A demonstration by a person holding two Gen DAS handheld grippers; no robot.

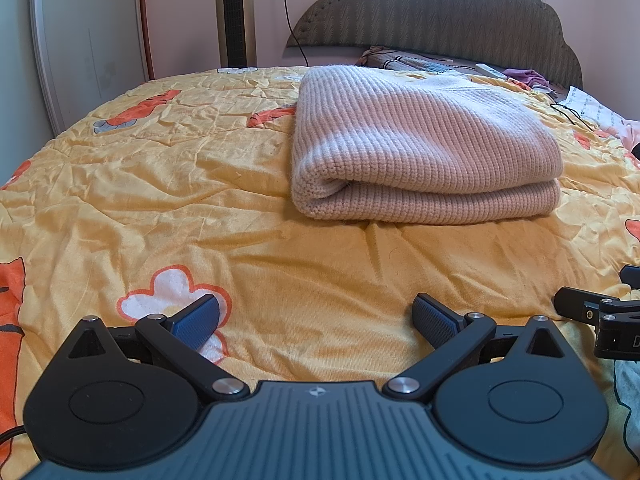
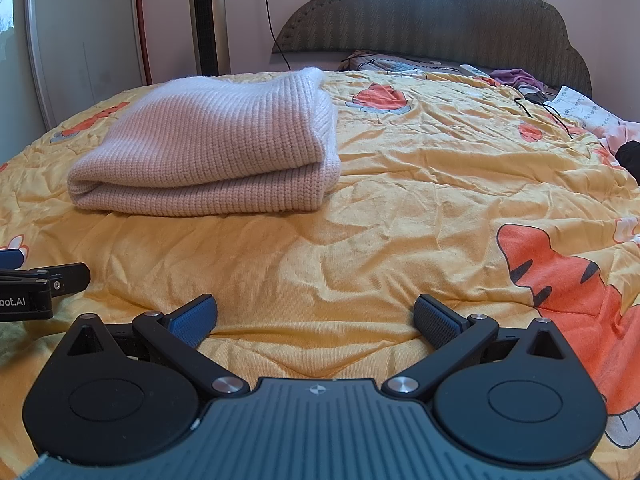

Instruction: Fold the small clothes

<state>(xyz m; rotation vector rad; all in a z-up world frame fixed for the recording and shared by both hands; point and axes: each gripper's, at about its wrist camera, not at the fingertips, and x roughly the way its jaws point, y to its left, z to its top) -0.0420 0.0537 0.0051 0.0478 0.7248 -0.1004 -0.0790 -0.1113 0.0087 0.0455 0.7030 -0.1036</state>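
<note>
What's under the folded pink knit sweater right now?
The folded pink knit sweater lies directly on the yellow tiger-print quilt. Whatever the quilt's print shows beneath it, or anything tucked between its layers, is covered.

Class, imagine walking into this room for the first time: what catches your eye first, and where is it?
The folded pink sweater stands out first, lying mid-bed on the yellow quilt with its orange tiger prints. Nearest the camera, the left gripper and right gripper sit open and empty, well short of the sweater. Behind it rises a scalloped headboard.
</note>
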